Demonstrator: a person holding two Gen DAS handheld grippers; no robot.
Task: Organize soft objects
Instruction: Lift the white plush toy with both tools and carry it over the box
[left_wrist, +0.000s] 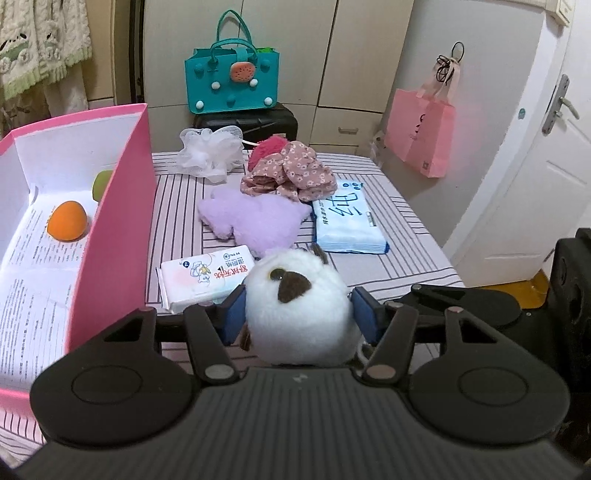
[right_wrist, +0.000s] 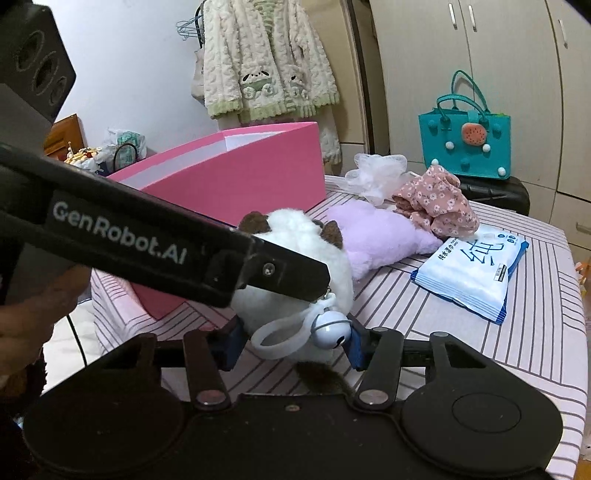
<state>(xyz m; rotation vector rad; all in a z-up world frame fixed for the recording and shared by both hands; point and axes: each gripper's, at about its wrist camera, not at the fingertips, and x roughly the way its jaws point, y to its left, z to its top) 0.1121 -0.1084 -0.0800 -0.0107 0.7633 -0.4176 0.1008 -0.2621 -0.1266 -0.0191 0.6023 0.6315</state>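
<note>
Now, both grippers: closed on one white plush (left_wrist: 295, 314) from two sides, near the front edge of the striped table (left_wrist: 399, 236).
Left gripper (left_wrist: 297, 314): jaws partly closed, blue pads (left_wrist: 234, 317) pressing the plush's flanks; its brown-patched face looks up at the camera.
Right gripper (right_wrist: 291, 341): jaws partly closed at the plush's lower end, where a white bell (right_wrist: 330, 332) and a loop strap (right_wrist: 273, 336) hang between the pads; whether the pads press the fur itself I cannot tell.
In the way: in the right wrist view the left gripper's black finger crosses the picture diagonally and covers much of the plush (right_wrist: 306, 236); a brown tail (right_wrist: 321, 376) pokes out below.
Hand: a person's hand (right_wrist: 29, 314) shows at the left edge of that view.
Box: pink box (left_wrist: 122, 206), open, just left of the plush; an orange ball (left_wrist: 67, 220) and a green one (left_wrist: 102, 184) lie inside on printed paper.
Just behind plush: small wipes pack (left_wrist: 207, 277) and a lilac cushion (left_wrist: 255, 218).
Further back: floral cloth (left_wrist: 291, 173) heaped over a red fuzzy thing (left_wrist: 266, 147), and a white mesh puff (left_wrist: 210, 151).
Right of cushion: blue wipes pack (left_wrist: 347, 221), lying flat.
Beyond table: teal tote (left_wrist: 232, 77) on a black suitcase (left_wrist: 251, 122), pink bag (left_wrist: 421, 136) hanging by the door, fleece jacket (right_wrist: 266, 62) on a hanger.
</note>
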